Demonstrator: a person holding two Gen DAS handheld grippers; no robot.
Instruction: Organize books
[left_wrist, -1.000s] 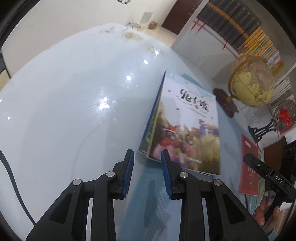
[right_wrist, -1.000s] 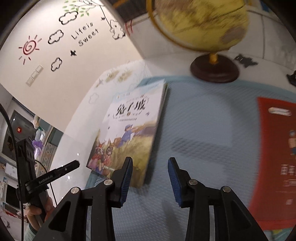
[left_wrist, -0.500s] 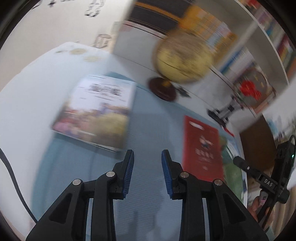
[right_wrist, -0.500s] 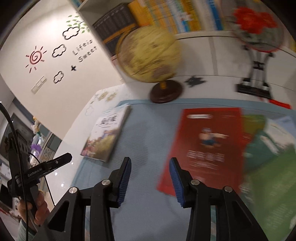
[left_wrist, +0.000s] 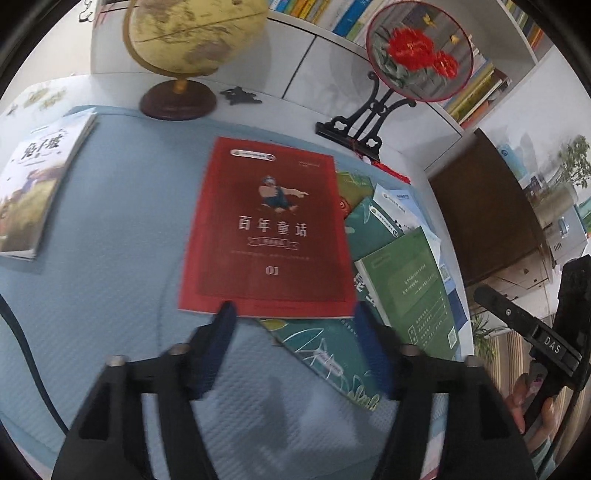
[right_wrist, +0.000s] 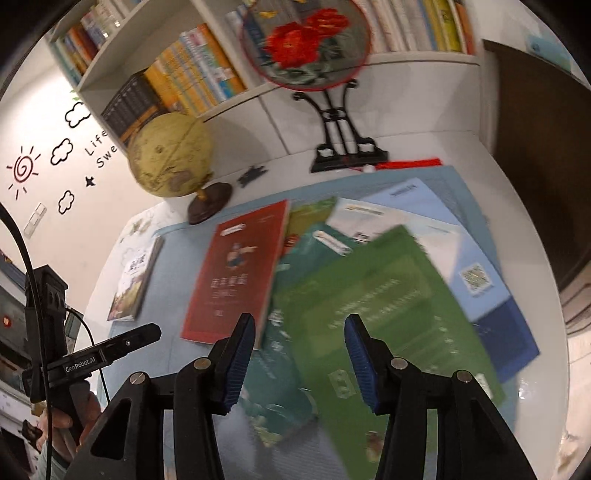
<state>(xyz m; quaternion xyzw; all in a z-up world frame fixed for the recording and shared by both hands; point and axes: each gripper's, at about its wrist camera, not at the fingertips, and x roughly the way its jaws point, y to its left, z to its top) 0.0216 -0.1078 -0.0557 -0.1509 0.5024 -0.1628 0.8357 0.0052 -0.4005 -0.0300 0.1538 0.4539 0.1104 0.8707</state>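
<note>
The left gripper (left_wrist: 295, 325) hangs with jaws spread wide and empty at the near edge of the red book (left_wrist: 267, 229), which lies atop a fanned pile of green books (left_wrist: 402, 280) on the blue mat (left_wrist: 110, 258); the right gripper (right_wrist: 299, 345), likewise wide apart and empty, hovers over the green cover (right_wrist: 369, 295), a picture book (left_wrist: 29, 184) lying apart beside the globe (left_wrist: 192, 33)

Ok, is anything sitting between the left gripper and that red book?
Nothing visible. The left gripper has its jaws open right at the near edge of the red book, which lies on top of the green books, with only bare blue mat around that edge.
</note>
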